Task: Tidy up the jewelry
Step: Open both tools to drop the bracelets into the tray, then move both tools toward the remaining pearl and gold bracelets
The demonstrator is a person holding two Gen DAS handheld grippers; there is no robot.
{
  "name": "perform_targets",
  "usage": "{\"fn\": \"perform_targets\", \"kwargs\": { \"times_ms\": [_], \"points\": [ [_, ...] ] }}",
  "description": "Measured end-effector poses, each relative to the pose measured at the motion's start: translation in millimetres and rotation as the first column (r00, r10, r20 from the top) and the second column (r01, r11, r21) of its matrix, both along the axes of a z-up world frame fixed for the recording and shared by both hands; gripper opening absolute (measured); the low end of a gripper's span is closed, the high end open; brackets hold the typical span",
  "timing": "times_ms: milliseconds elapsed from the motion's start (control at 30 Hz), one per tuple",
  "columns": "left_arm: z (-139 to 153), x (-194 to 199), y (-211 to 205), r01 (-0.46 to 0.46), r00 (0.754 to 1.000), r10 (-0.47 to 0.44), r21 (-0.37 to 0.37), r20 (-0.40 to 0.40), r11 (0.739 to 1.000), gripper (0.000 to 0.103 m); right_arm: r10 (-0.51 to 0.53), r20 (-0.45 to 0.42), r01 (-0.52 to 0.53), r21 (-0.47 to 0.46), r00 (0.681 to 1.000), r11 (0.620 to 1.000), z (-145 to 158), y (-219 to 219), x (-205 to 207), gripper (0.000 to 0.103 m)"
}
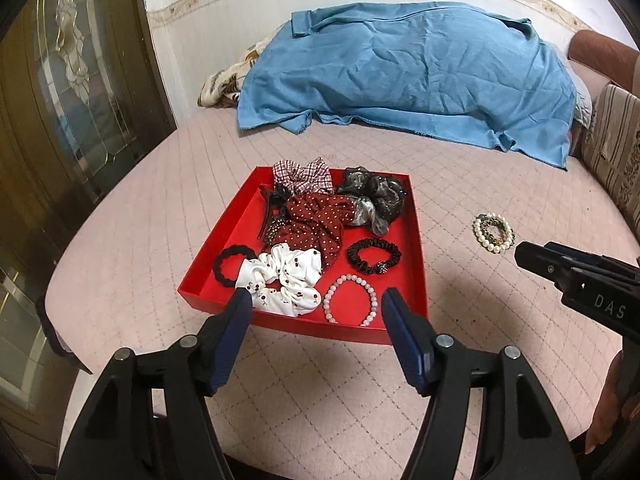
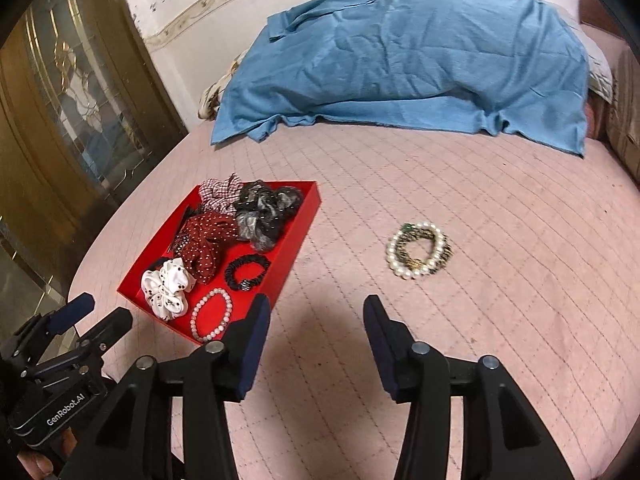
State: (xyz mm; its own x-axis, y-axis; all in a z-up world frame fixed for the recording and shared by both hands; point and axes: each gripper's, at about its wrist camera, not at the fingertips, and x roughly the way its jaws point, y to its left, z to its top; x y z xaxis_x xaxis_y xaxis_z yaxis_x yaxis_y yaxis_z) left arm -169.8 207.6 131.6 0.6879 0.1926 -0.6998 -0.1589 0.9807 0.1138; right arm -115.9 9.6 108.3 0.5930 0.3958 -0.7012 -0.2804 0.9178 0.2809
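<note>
A red tray lies on the pink quilted bed and holds several scrunchies, a black hair tie, a hair clip and a pink bead bracelet. A pearl bracelet tangled with a gold chain lies on the quilt to the right of the tray. My left gripper hovers open above the tray's near edge with nothing between its fingers. My right gripper stands open and empty over the quilt, right of the tray and short of the pearl bracelet.
A blue cloth covers a heap at the back of the bed. A dark wooden door with glass stands at the left. Striped cushions line the right side. A hand shows at the lower right.
</note>
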Motion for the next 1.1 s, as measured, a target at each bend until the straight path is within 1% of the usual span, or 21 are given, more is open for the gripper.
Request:
{"fn": "perform_targets", "kwargs": {
  "times_ms": [267, 400, 500, 567, 667, 767, 900, 1033, 1100],
  "points": [
    [11.2, -3.3, -16.5, -0.010, 1.000, 0.010, 0.039, -0.002, 0.999, 0.066, -0.014, -0.018, 0.015, 0.039, 1.000, 0.999, -6.7, -17.0, -2.9, 0.056],
    [21.3, -3.5, -30.6, -0.016, 1.000, 0.017, 0.082, -0.009, 0.996, 0.066, -0.031, -0.041, 0.035, 0.088, 0.999, 0.995, -12.4, -31.2, 2.9, 0.056],
    [29.8, -4.1, -40.2, -0.014, 1.000, 0.015, 0.100, -0.013, 0.995, 0.066, -0.053, -0.068, 0.061, 0.128, 0.996, 0.990, -16.1, -44.7, 8.1, 0.056],
    [36.4, -2.6, -50.3, 0.001, 1.000, 0.000, 0.115, -0.010, 0.993, 0.066, -0.059, -0.087, 0.072, 0.148, 0.994, 0.986, -16.8, -56.3, 11.0, 0.056],
    [40.2, 1.1, -64.8, 0.011, 1.000, -0.014, 0.130, 0.019, 0.991, 0.067, -0.072, -0.064, 0.079, 0.126, 0.995, 0.989, -14.9, -79.3, 8.4, 0.056],
    [35.8, 12.1, -80.9, 0.063, 0.998, -0.063, 0.100, -0.006, 0.993, 0.067, -0.120, -0.062, 0.126, 0.122, 0.991, 0.984, -18.7, -109.9, 9.2, 0.056],
    [29.1, 32.2, -103.0, 0.148, 0.989, -0.146, 0.079, -0.026, 0.986, 0.067, -0.173, -0.084, 0.183, 0.124, 0.981, 0.975, -30.2, -142.4, 16.9, 0.056],
    [19.9, 56.0, -117.7, 0.212, 0.977, -0.212, 0.022, -0.015, 0.977, 0.067, -0.174, -0.090, 0.184, 0.111, 0.981, 0.977, -40.4, -152.2, 29.8, 0.056],
    [9.0, 75.6, -123.6, 0.225, 0.974, -0.226, -0.020, -0.028, 0.974, 0.067, -0.155, -0.091, 0.165, 0.106, 0.984, 0.981, -46.8, -149.2, 38.8, 0.056]
  ]
}}
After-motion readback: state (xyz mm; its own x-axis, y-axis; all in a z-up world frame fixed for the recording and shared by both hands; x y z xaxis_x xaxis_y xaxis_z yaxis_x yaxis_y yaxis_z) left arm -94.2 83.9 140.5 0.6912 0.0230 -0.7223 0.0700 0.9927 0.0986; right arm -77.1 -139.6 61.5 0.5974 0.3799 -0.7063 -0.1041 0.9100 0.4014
